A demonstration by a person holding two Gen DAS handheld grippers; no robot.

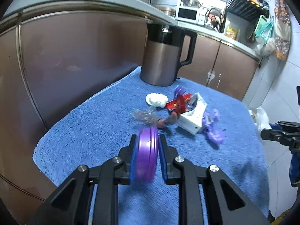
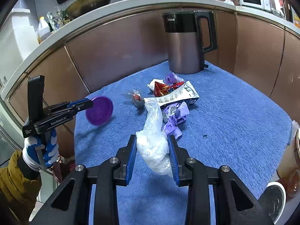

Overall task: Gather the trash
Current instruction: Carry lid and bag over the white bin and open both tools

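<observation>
My left gripper [image 1: 147, 140] is shut on a purple round lid [image 1: 146, 155] and holds it on edge above the blue towel [image 1: 84, 135]; the lid also shows in the right wrist view [image 2: 100, 110]. My right gripper [image 2: 152, 142] is shut on a clear crumpled plastic bag [image 2: 153, 140]. Beyond lies a trash pile: a white carton [image 2: 174, 95], a red snack wrapper [image 2: 163, 89], purple wrappers [image 2: 176, 118], a small clear wrapper [image 2: 136, 96] and a white tissue wad [image 1: 156, 99].
A brown and black electric kettle [image 2: 185, 41] stands at the towel's far edge. Brown cabinet doors [image 1: 75, 52] and a grey counter rise behind. A white-rimmed bin [image 2: 275, 200] sits low at the right, off the table.
</observation>
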